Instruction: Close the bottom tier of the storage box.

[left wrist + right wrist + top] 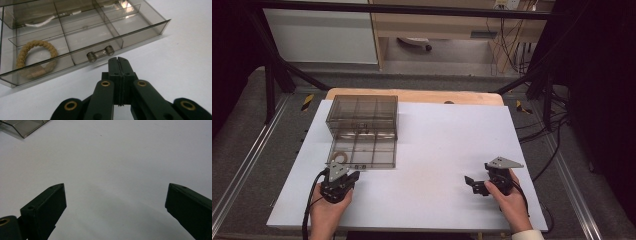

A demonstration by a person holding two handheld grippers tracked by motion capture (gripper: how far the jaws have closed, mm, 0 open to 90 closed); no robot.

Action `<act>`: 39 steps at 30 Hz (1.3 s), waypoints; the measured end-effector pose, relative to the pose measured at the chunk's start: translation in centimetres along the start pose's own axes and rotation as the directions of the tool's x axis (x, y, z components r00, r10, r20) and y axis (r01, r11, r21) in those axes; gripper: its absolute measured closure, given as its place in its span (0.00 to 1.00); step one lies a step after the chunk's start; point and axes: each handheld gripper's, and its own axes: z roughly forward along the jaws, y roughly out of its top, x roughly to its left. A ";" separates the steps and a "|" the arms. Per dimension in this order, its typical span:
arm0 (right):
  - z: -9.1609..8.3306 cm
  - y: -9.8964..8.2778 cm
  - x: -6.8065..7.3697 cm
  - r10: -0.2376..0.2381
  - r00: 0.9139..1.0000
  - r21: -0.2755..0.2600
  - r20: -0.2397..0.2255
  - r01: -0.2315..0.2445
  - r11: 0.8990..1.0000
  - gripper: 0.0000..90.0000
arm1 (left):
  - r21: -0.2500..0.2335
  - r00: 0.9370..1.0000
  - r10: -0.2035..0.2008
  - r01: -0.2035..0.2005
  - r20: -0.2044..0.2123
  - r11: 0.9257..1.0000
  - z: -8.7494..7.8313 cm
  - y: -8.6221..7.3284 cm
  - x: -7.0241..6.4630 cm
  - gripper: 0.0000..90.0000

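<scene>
A smoky see-through box (362,112) stands at the back left of the white board, with its divided drawer (372,152) pulled out toward me. A beige braided ring (36,58) lies in the drawer's near-left compartment, also visible as the ring (341,157) from above. My left gripper (119,60) is shut with nothing between its jaws, its tips just short of the drawer's small clear handle (100,53). From above, the left gripper (353,176) sits at the drawer's near edge. My right gripper (115,186) is open over bare board; the right gripper (472,184) is at the front right.
The white board (437,145) lies on a wooden table (412,94) inside a black frame. Cables (537,130) trail off the right side. A corner of the drawer (23,126) shows at the top left of the right gripper view.
</scene>
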 end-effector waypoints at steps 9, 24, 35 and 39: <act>0.0 0.0 -0.2 -0.006 1.000 -0.001 -0.004 0.006 1.000 0.04 | 0.064 1.000 0.022 -0.021 -0.022 0.998 2.0 0.3 -0.2 1.00; 0.1 -0.1 -0.1 -0.019 1.000 0.012 -0.007 0.019 1.000 0.04 | 0.018 0.999 0.017 -0.018 0.048 1.000 3.6 2.1 -1.9 1.00; 0.0 -0.1 -0.5 -0.014 1.000 0.012 -0.016 0.014 1.000 0.04 | 0.055 1.000 0.026 -0.026 -0.002 0.998 4.6 2.2 -1.9 1.00; 0.0 -0.1 -0.5 -0.010 1.000 0.007 -0.018 0.010 1.000 0.04 | 0.054 1.000 0.001 0.000 -0.016 0.999 5.0 2.6 -1.1 1.00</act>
